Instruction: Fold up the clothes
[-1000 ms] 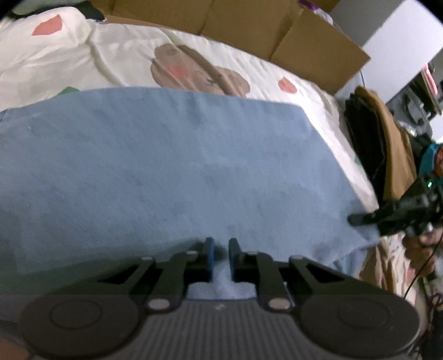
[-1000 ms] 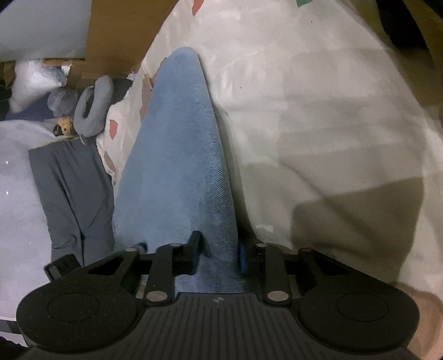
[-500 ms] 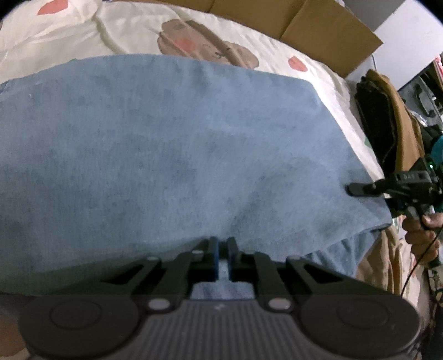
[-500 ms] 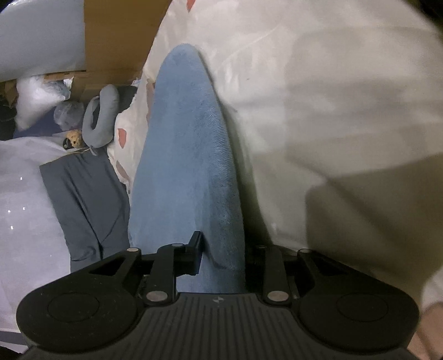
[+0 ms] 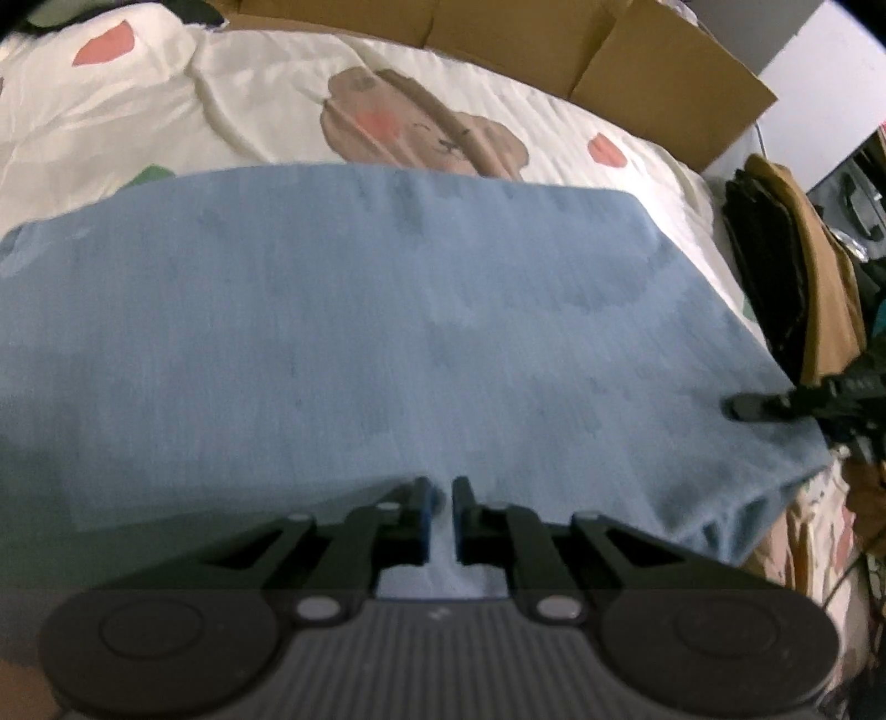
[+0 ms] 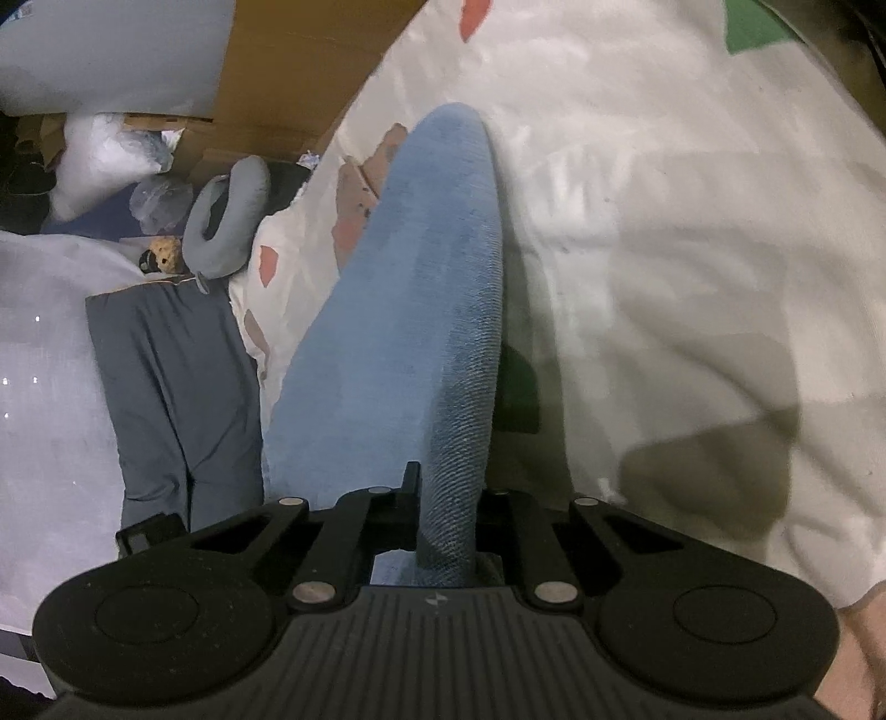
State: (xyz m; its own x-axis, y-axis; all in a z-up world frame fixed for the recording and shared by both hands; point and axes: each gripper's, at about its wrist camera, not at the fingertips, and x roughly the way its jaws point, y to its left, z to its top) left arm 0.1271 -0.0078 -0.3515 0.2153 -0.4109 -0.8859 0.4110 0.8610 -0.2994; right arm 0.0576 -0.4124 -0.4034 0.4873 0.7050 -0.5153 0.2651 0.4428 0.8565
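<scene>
Left black two-finger gripper [image 5: 440,512] angled steeply down over the near edge of a bed quilt, fingers drawn nearly together and pinching a small fold of the light blue soft-pile cloth [image 5: 387,343]. Right black two-finger gripper [image 6: 443,515] aimed more shallowly, jaws closing on a bunched ridge of the same cloth [image 6: 421,310] held between them, seen from the left wrist camera as a dark tip [image 5: 775,401] at the cloth's right edge. Bare skin of a hand [image 6: 855,653] glimpsed beside the right tool's body.

Spread flat across the cream quilt printed with a brown bear and red and green patches [image 5: 266,105], the blue cloth reached from the left edge almost to the right edge, its near right corner drooping over the side. Flattened brown cardboard [image 5: 609,50] propped along the quilt's far edge. Folded dark and tan garments [image 5: 797,266] stacked off the right edge. Grey trousers [image 6: 166,376] and a grey neck pillow [image 6: 232,216] lay beyond the quilt's far end, contents of any box not visible.
</scene>
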